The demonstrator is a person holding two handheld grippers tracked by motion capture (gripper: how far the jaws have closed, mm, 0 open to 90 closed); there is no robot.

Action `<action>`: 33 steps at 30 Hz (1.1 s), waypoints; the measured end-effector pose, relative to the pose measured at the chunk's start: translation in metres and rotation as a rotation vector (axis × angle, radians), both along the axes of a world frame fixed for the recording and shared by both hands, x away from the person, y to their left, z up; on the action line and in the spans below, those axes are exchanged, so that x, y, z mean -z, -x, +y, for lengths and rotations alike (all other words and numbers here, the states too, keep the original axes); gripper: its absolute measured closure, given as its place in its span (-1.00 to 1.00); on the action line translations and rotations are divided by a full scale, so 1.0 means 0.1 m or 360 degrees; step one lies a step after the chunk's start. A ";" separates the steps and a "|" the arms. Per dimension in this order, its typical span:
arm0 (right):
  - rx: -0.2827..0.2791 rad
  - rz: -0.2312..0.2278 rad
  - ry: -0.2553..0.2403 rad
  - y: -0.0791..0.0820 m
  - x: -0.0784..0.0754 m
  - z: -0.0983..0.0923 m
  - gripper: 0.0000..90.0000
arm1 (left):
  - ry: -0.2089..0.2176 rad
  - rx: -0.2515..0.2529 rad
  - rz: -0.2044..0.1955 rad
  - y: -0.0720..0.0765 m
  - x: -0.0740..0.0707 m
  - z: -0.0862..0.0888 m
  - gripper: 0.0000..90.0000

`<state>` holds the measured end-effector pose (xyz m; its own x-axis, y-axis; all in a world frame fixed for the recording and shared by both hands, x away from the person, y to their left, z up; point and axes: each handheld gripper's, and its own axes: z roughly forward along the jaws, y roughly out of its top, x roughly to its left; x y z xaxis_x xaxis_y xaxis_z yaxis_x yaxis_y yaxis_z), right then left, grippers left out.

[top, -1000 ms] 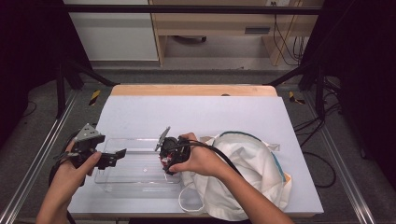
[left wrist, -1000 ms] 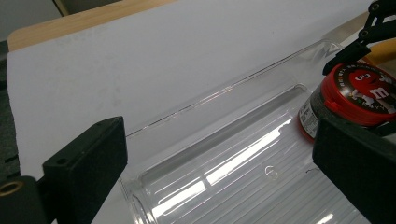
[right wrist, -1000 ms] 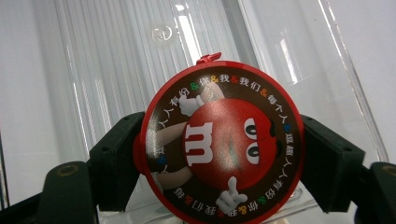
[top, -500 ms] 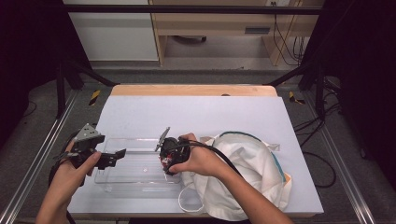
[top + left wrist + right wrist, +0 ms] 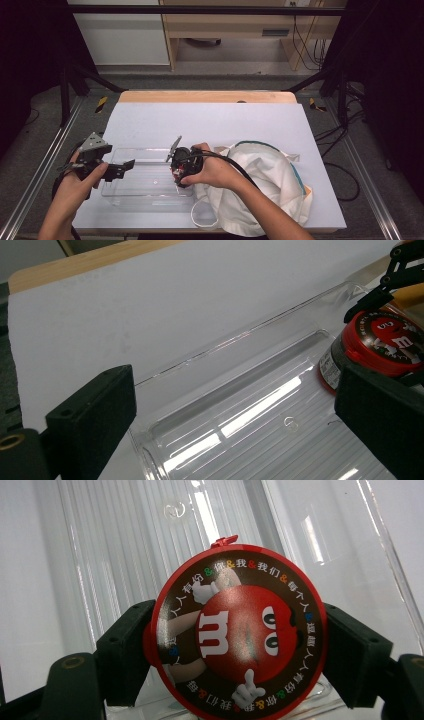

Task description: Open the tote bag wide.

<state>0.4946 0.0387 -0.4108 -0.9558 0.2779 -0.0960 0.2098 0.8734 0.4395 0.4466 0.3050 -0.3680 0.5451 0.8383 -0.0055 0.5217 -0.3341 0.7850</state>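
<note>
A round tub with a red lid (image 5: 240, 635), printed with a red candy figure, is clamped between the two black jaws of my right gripper (image 5: 240, 652). In the high view that gripper (image 5: 178, 172) holds the tub (image 5: 175, 175) at the right end of a clear plastic tray (image 5: 145, 192). My left gripper (image 5: 124, 168) stands open at the tray's left end. In the left gripper view its jaws (image 5: 235, 430) spread wide over the ribbed tray floor (image 5: 240, 410), and the tub (image 5: 380, 340) sits low at the far end. Whether the tub rests on the floor I cannot tell.
A white cloth bag (image 5: 270, 185) with teal trim lies crumpled to the right of the tray, under the right forearm. The table (image 5: 210, 120) has a pale sheet over it and a wooden strip (image 5: 205, 96) along the far edge.
</note>
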 end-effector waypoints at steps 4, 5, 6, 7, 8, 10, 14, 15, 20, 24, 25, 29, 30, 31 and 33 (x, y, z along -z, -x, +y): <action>0.0010 0.0001 0.0001 0.01 0.00 0.01 -0.48 | 0.0001 0.0000 0.0000 0.00 0.00 0.00 -0.93; 0.0006 0.0000 0.0000 0.01 0.00 0.01 -0.48 | 0.0000 0.0000 0.0000 0.00 0.00 0.00 -0.93; 0.0009 0.0000 0.0000 0.01 0.00 0.01 -0.48 | 0.0000 0.0001 0.0001 0.00 0.00 0.00 -0.93; 0.0010 0.0000 0.0001 0.01 0.00 0.01 -0.48 | 0.0000 0.0002 0.0001 0.00 0.00 0.00 -0.93; 0.0008 0.0000 0.0003 0.01 0.00 0.01 -0.48 | 0.0001 0.0001 0.0000 0.00 0.00 0.00 -0.93; -0.0001 -0.0007 0.0015 0.01 0.00 0.01 -0.48 | 0.0000 0.0003 0.0000 0.00 0.00 0.00 -0.93; -0.0009 -0.0024 0.0019 0.02 -0.01 0.01 -0.52 | 0.0000 0.0002 0.0002 0.00 0.00 0.00 -0.93; -0.0005 -0.0027 0.0011 0.02 -0.01 0.00 -0.53 | -0.0001 0.0002 0.0003 0.00 0.00 0.00 -0.93; 0.0000 -0.0016 0.0002 0.02 -0.03 -0.01 -0.57 | -0.0010 0.0009 0.0006 0.00 0.00 -0.01 -0.93; 0.0001 -0.0019 -0.0005 0.01 -0.03 -0.01 -0.59 | -0.0012 0.0009 0.0007 0.00 0.00 0.00 -0.93; 0.0015 -0.0014 -0.0008 0.01 -0.03 0.00 -0.60 | -0.0011 0.0007 0.0007 0.00 0.00 0.00 -0.93; 0.0005 -0.0020 0.0000 0.00 -0.02 -0.01 -0.61 | -0.0011 0.0008 0.0008 0.00 0.00 0.00 -0.93; 0.0010 -0.0015 0.0001 0.01 -0.02 -0.01 -0.61 | -0.0009 0.0010 0.0006 0.00 0.00 0.00 -0.93; 0.0016 -0.0012 -0.0004 0.01 -0.02 0.00 -0.61 | -0.0007 0.0010 0.0006 0.00 0.00 0.00 -0.93; 0.0010 -0.0016 -0.0004 0.01 -0.02 0.00 -0.61 | -0.0002 0.0008 0.0004 0.00 0.00 0.00 -0.93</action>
